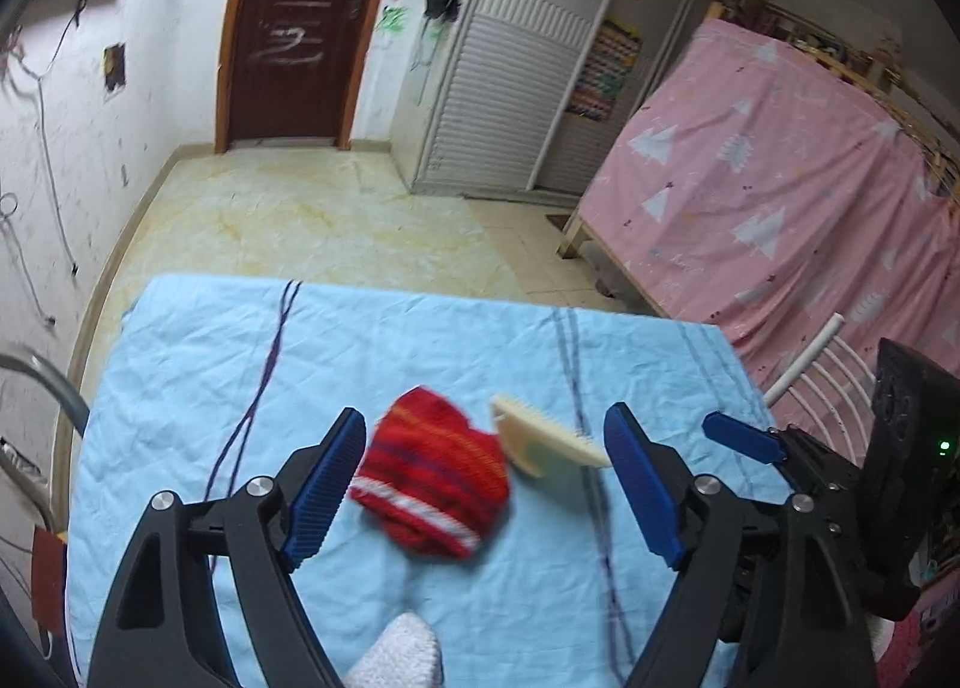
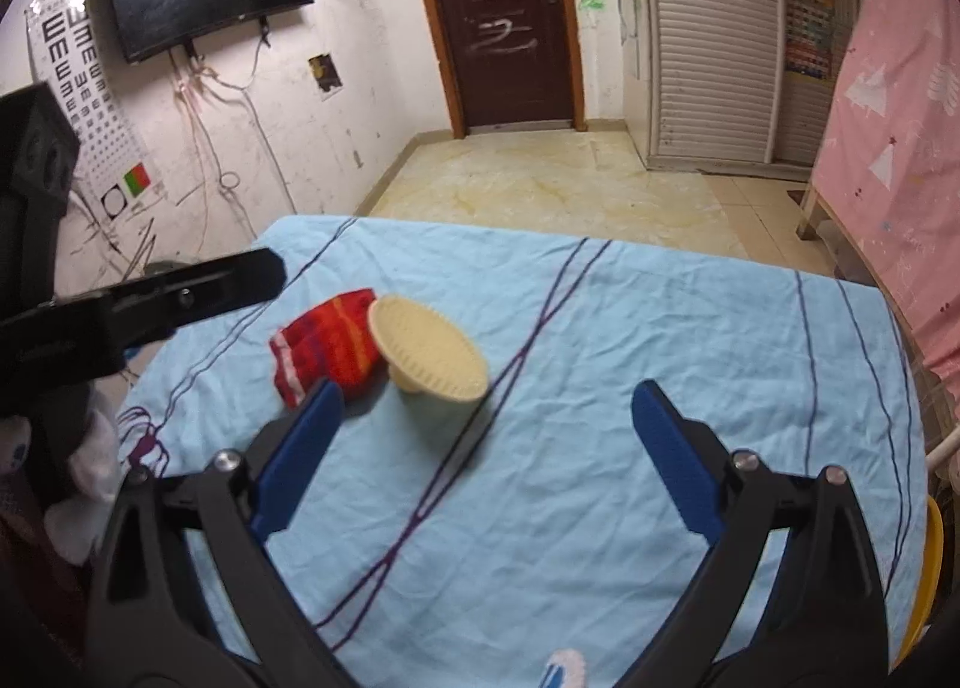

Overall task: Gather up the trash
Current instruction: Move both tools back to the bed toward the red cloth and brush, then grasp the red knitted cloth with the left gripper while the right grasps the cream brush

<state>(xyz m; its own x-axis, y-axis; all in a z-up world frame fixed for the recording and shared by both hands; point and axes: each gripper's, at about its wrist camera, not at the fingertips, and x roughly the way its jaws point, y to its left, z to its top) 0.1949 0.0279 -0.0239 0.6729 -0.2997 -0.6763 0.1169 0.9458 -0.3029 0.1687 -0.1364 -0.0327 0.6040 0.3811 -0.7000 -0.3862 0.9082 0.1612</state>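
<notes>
A red striped knitted piece (image 1: 431, 472) lies on the light blue tablecloth (image 1: 210, 364), with a cream round ribbed container (image 1: 549, 439) touching its right side. My left gripper (image 1: 486, 478) is open, its blue pads on either side of the red piece, above it. In the right wrist view the red piece (image 2: 327, 346) and the cream container (image 2: 429, 349) sit left of centre. My right gripper (image 2: 486, 460) is open and empty, nearer than the container and to its right. The left gripper's body (image 2: 150, 298) shows at the left.
A white knitted item (image 1: 399, 655) lies at the table's near edge. A white chair back (image 1: 822, 376) and a pink-covered bed frame (image 1: 780, 190) stand to the right. A yellow rim (image 2: 927, 568) shows at the table's right. Tiled floor, door and wardrobe lie beyond.
</notes>
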